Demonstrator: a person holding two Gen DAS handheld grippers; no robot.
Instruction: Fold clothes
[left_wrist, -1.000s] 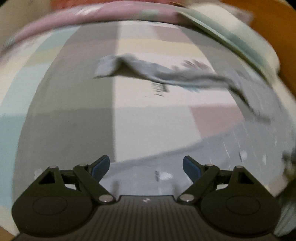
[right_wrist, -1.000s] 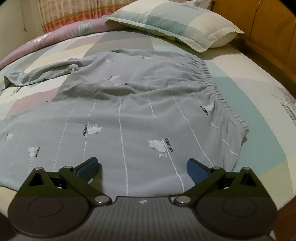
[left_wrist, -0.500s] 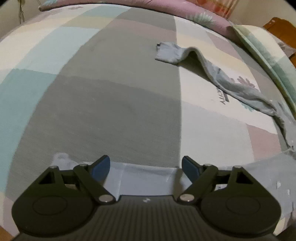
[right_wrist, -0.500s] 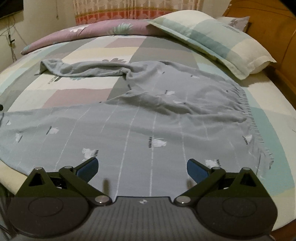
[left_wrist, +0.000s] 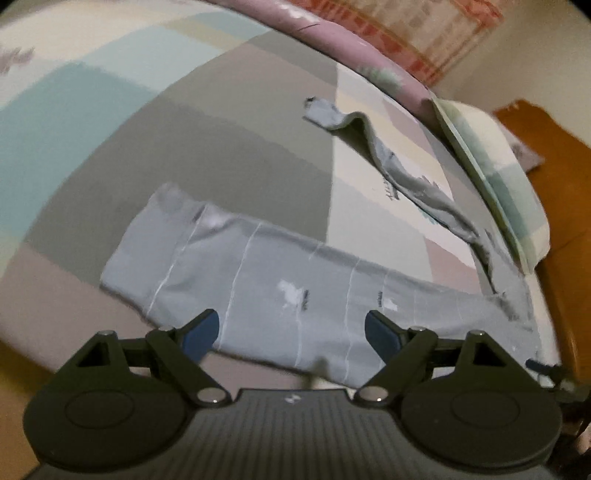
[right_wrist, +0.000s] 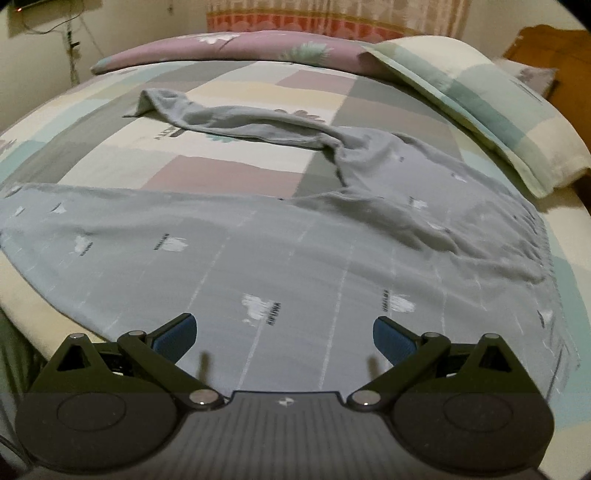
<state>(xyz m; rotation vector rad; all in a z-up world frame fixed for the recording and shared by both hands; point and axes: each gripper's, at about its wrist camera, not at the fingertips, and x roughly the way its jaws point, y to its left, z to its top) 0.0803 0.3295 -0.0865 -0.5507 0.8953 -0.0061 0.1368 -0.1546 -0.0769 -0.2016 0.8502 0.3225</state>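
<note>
Grey fabric with thin white stripes and small white printed figures — a pair of trousers (left_wrist: 288, 291) — lies spread on a bed (left_wrist: 207, 155) whose sheet is a patchwork of grey, teal, cream and dusty-pink blocks. In the left wrist view one leg stretches flat across the lower middle of the picture, its cuff end towards the left; the other leg is twisted into a narrow rope running up and away to a crumpled cuff near the far side. The left gripper (left_wrist: 291, 326) hangs over the flat leg with its blue-padded jaws spread wide, nothing between the pads; the picture is somewhat smeared, so whether the tips brush the cloth is hard to tell. A checked pillow (left_wrist: 495, 177) lies at the right, next to a wooden headboard (left_wrist: 554, 192), and a pink quilt (left_wrist: 354, 59) runs along the far edge.

In the right wrist view the trousers (right_wrist: 280, 258) fill the foreground, the near leg flat and reaching left, the gathered waistband at the right near the pillow (right_wrist: 480, 96), with wrinkles bunched towards the waist. The twisted leg trails off to the upper left. The right gripper (right_wrist: 284, 332) sits above the cloth — jaws likewise wide apart, holding nothing. Behind the bed a curtain (right_wrist: 317, 18) hangs, and a cable runs down the wall at the left.
</note>
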